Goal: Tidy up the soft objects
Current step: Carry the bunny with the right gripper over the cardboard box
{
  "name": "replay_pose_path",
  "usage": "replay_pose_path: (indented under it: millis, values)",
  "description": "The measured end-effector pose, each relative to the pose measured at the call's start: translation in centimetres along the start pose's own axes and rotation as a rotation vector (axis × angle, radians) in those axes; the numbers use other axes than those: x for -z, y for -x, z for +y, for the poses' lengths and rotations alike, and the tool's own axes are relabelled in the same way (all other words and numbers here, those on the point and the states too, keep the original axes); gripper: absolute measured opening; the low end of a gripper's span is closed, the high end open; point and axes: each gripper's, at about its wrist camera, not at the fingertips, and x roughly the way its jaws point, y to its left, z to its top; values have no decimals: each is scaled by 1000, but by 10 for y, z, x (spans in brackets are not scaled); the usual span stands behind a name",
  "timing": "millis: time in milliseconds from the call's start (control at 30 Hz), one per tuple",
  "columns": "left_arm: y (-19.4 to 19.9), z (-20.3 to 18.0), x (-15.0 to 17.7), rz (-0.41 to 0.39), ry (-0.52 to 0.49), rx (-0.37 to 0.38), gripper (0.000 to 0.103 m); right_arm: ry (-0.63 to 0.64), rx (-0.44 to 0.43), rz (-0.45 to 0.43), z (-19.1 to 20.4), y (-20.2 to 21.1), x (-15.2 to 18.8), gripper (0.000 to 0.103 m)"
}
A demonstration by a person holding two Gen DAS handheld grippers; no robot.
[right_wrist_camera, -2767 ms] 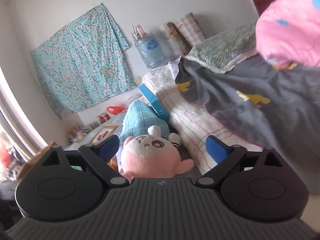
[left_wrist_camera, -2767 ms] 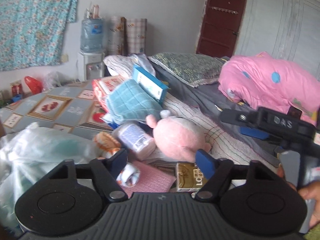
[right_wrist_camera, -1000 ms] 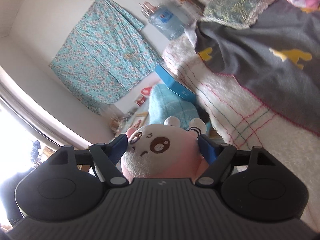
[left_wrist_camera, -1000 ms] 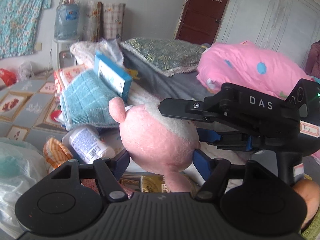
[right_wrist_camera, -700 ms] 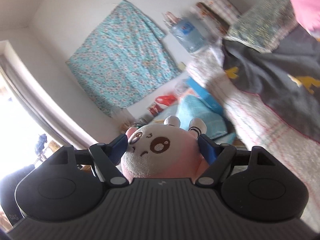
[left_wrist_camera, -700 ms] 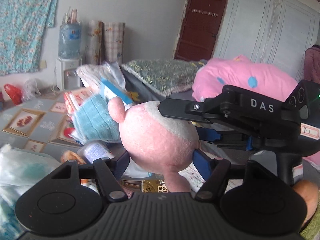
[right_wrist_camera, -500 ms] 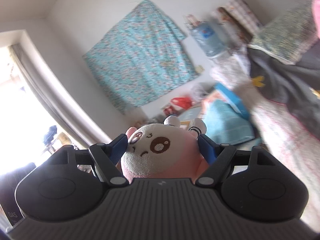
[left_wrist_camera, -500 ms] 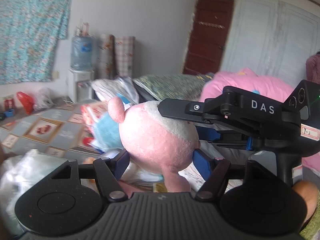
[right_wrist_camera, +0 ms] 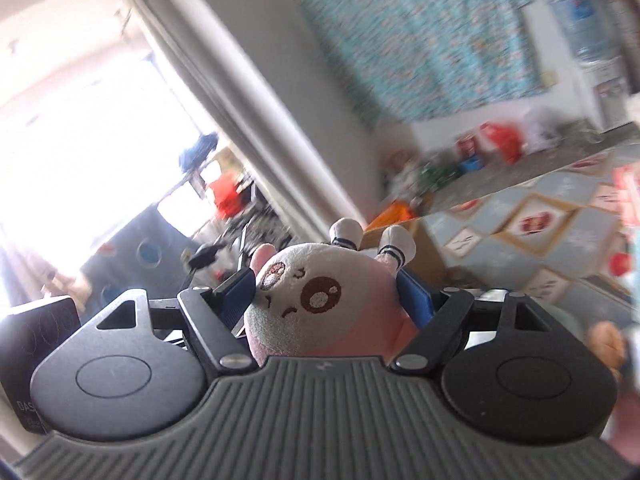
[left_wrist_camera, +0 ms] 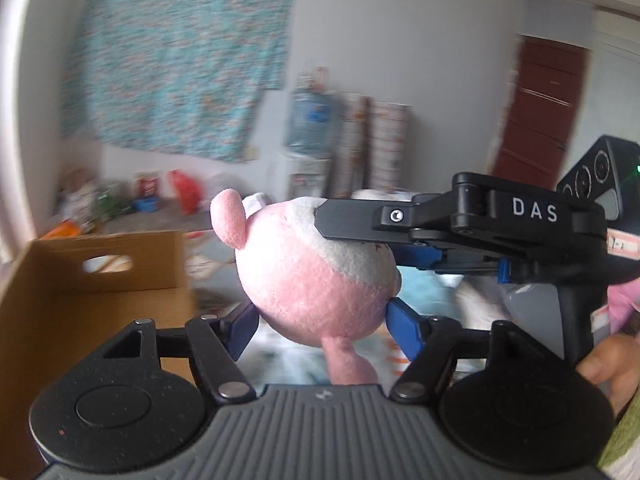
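A round pink-and-white plush toy [left_wrist_camera: 316,280] hangs in the air, held by both grippers at once. My left gripper [left_wrist_camera: 324,330] is shut on its lower body, one blue pad on each side, and a pink leg dangles between the fingers. My right gripper [right_wrist_camera: 326,292] is shut on the toy's head, with the face [right_wrist_camera: 308,292] turned toward its camera. In the left wrist view the right gripper's black finger [left_wrist_camera: 360,224] lies across the toy's white top. An open cardboard box [left_wrist_camera: 100,280] stands just left of and below the toy.
A floral cloth [left_wrist_camera: 176,64] hangs on the far wall beside a water dispenser [left_wrist_camera: 308,136] and a dark red door [left_wrist_camera: 540,112]. A patterned mat [right_wrist_camera: 532,220] covers the floor. A bright window [right_wrist_camera: 80,120] is at the left. A person's hand [left_wrist_camera: 608,364] grips the right tool.
Both grippers closed on the plush toy, lifted it off the cluttered bed and swung it left. The cardboard box and the window side of the room have come into view.
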Motion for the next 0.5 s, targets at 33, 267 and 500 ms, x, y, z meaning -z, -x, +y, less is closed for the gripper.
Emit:
replay_pose_path:
  millis: [33,267,500]
  values:
    - [-3,12,-5,14,28,-18,71,0,-12,40,7,-17,-4,78]
    - [-43,107,-19,144,235,-72,71,53,-27,300,41,-138,-31,78]
    - [-97,183,-17,272,422,-87,71,103,14,498,29,-247,-52,78]
